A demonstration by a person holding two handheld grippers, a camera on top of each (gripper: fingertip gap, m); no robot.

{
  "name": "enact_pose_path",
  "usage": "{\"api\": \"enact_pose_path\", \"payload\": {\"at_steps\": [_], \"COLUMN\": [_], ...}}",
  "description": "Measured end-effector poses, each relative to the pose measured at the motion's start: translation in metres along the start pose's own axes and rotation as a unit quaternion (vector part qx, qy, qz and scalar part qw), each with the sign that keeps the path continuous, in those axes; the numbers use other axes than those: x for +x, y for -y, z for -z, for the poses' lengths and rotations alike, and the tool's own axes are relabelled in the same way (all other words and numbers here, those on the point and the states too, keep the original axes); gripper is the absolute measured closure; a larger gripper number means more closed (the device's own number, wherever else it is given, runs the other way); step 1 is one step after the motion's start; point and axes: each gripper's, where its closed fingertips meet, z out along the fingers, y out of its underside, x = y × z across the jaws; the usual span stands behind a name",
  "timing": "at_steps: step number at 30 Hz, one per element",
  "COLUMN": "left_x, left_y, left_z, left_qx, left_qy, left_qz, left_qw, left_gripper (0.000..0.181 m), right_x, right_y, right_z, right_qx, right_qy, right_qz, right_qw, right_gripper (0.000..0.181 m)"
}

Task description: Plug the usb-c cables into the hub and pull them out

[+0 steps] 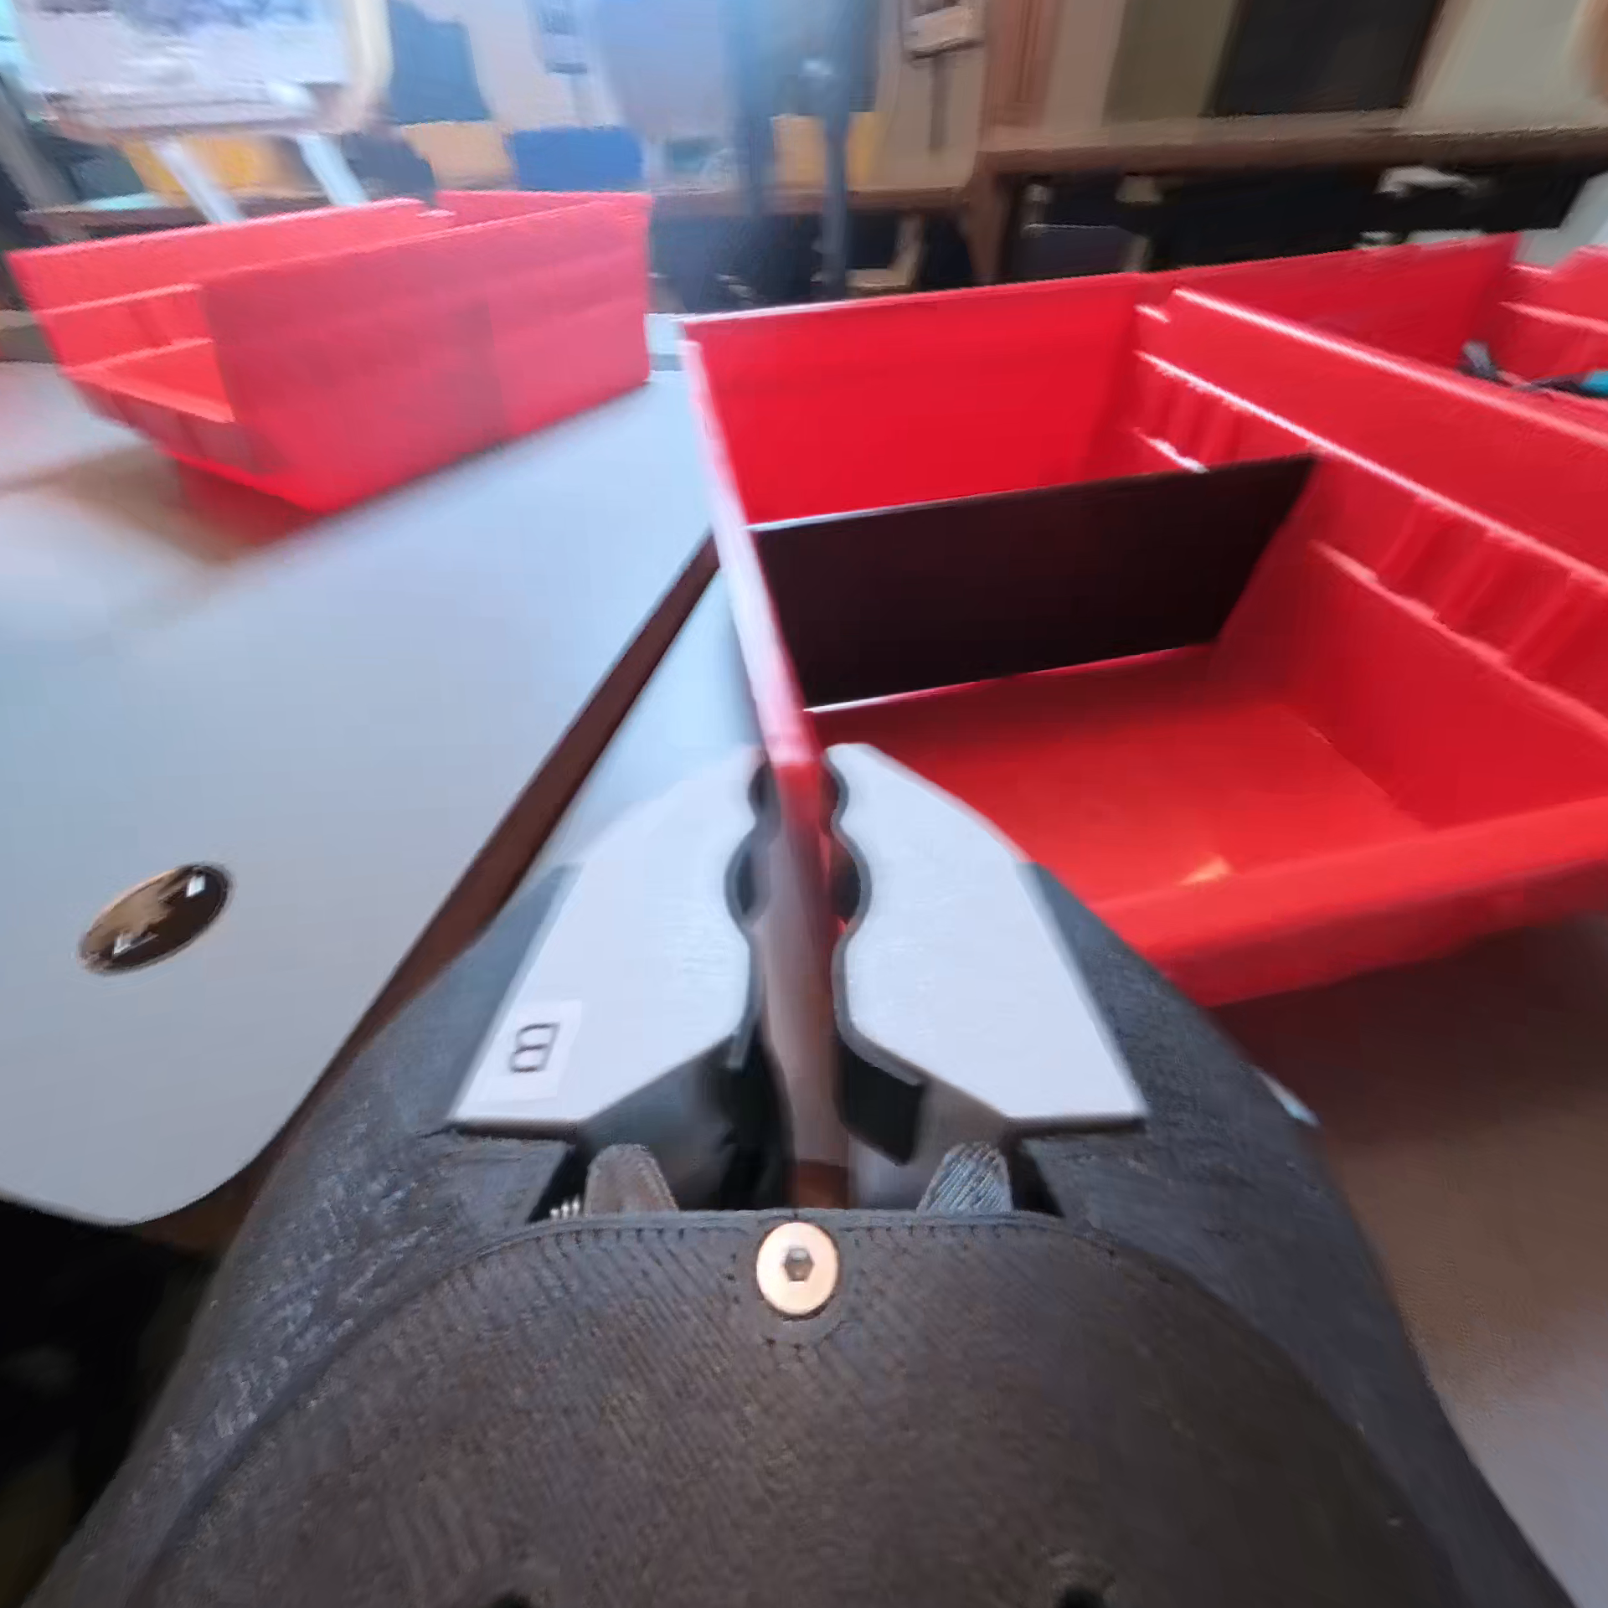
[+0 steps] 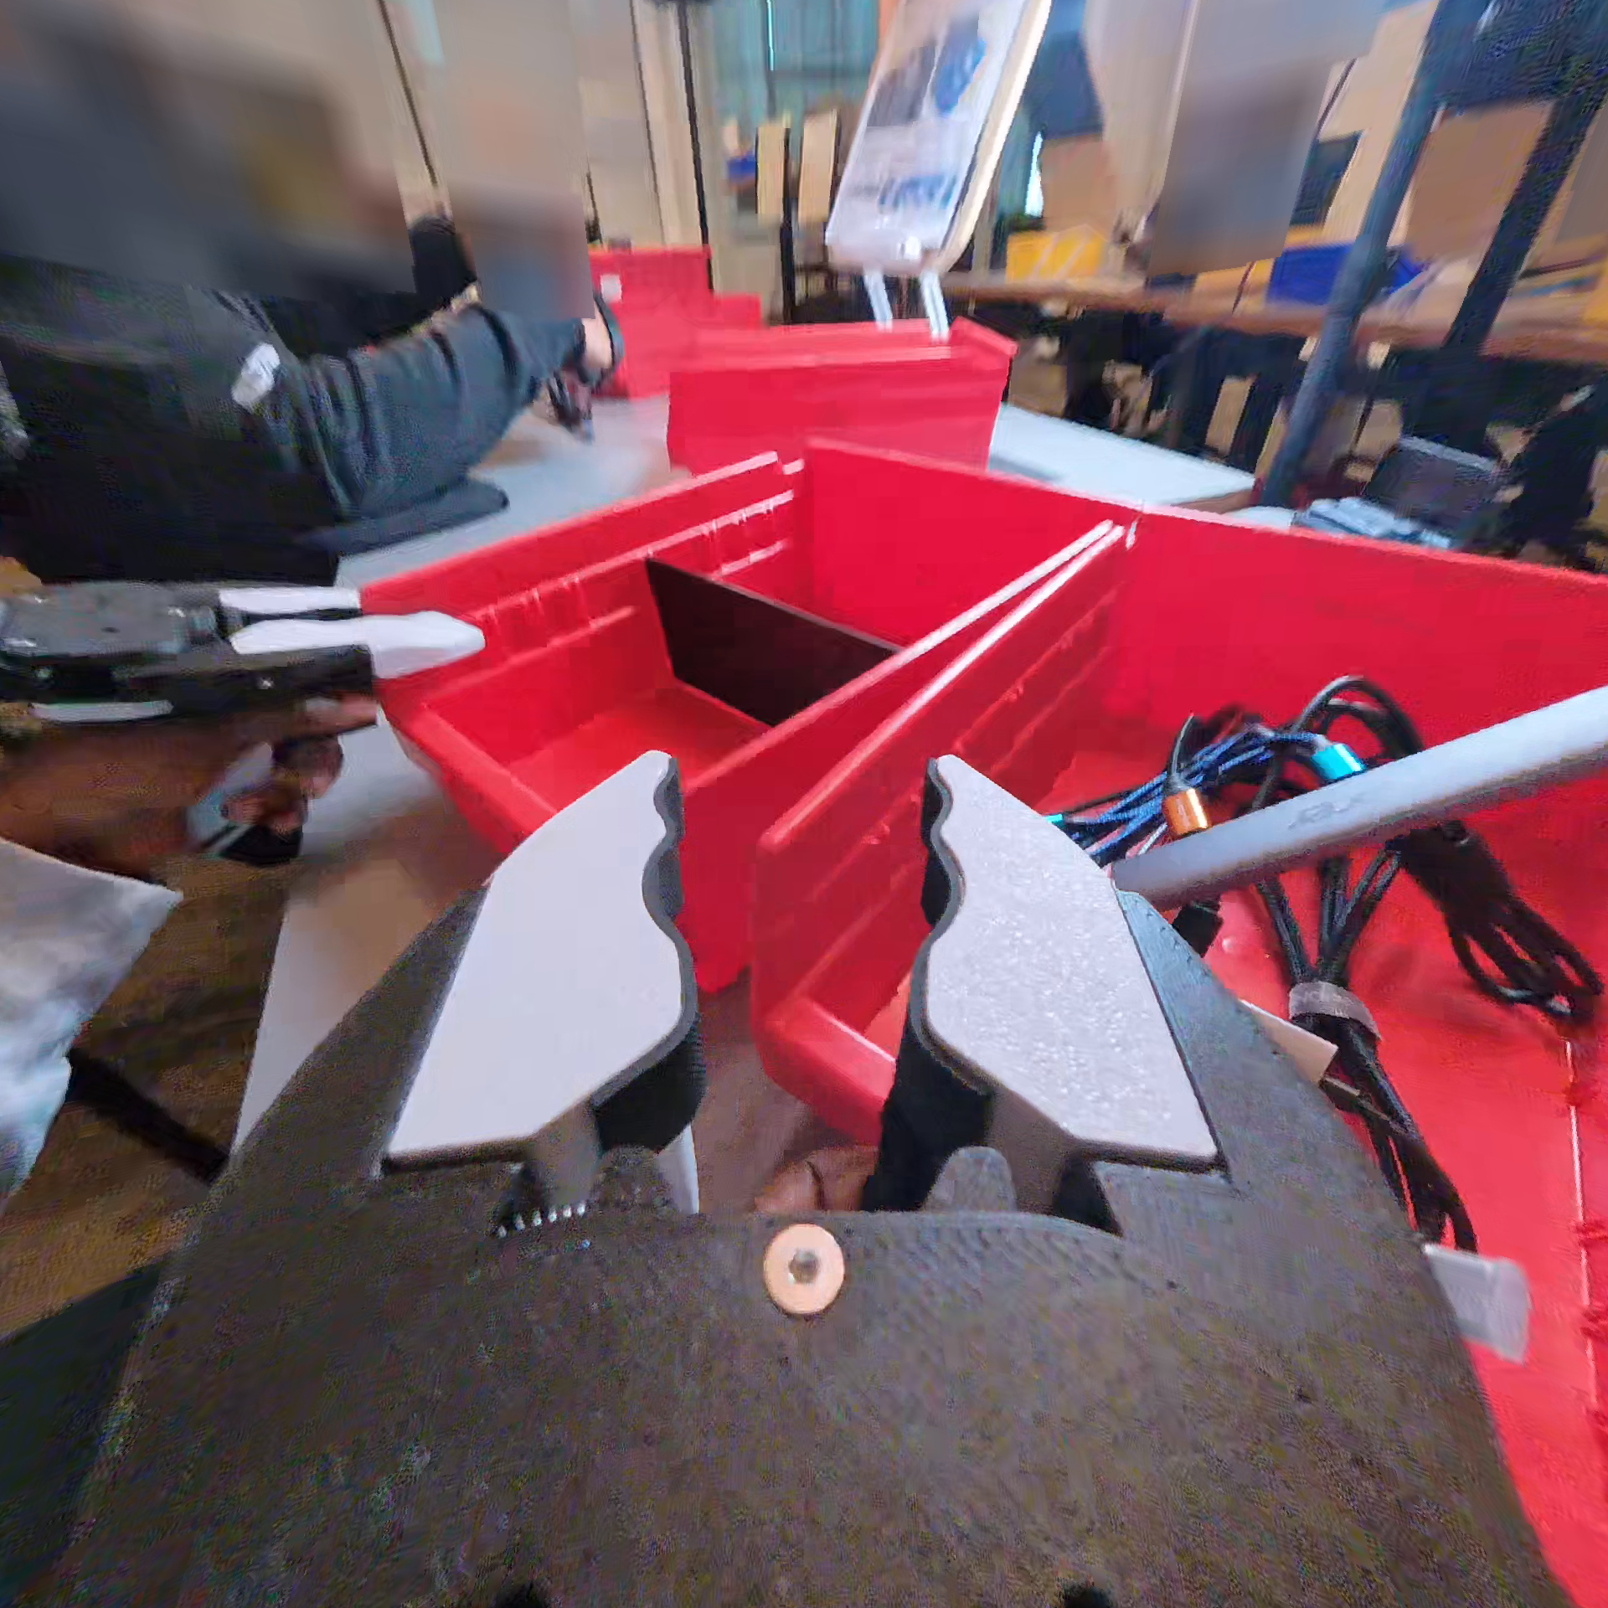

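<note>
Gripping the side wall of a divided red bin (image 1: 1001, 409), our left gripper (image 1: 796, 783) has its fingers pressed together on that thin wall. Our right gripper (image 2: 800, 774) hovers with fingers apart and nothing between them, over the front rim of a second red bin (image 2: 1305, 600). Inside that bin lie the coiled usb-c cables (image 2: 1340, 783) and a long grey hub (image 2: 1357, 800), propped at a slant. We judge this the setup step: nothing is plugged yet. Next, the right gripper must reach in for a cable end. A small white sticker with one printed character sits on the left gripper's finger; the hub bears a faint, unreadable mark
</note>
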Motion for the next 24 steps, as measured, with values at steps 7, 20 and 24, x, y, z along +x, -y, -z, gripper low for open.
{"api": "enact_pose_path", "payload": {"at_steps": [7, 20, 24], "left_x": [0.002, 0.0, 0.015], "left_y": [-0.013, 0.03, 0.092], "left_z": [0.047, 0.053, 0.093], "left_qx": [-0.14, -0.038, 0.083], "left_qy": [-0.048, 0.034, 0.058], "left_qz": [-0.007, -0.055, -0.076], "left_qw": [0.989, 0.997, 0.992], "left_gripper": [0.163, 0.171, 0.17], "right_x": [-0.067, -0.052, -0.056], "right_y": [-0.027, -0.038, 0.02], "right_z": [0.007, -0.021, 0.008], "right_qx": [-0.023, -0.097, 0.014], "right_qy": [0.032, -0.091, -0.111], "right_qz": [0.012, 0.171, 0.209], "right_qw": [0.999, 0.976, 0.972], "right_gripper": [0.11, 0.167, 0.168]}}
